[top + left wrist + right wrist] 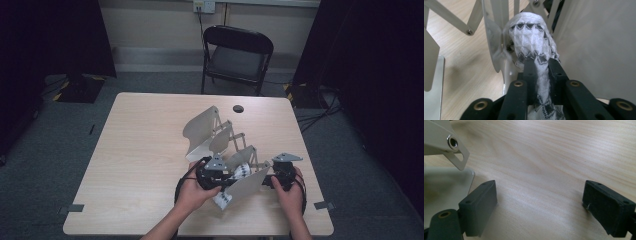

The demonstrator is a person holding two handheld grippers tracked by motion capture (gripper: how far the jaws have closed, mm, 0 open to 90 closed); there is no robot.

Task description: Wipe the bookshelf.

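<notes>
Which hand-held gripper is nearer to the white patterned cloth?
Left. The left hand-held gripper is shut on the white patterned cloth; the right hand-held gripper is open over bare table, apart from it.

High view: fixed above the person's side, facing forward and down over the whole table (140,150). Both tool views sit close, low over that same table; the left one also shares the folding rack (596,50).
</notes>
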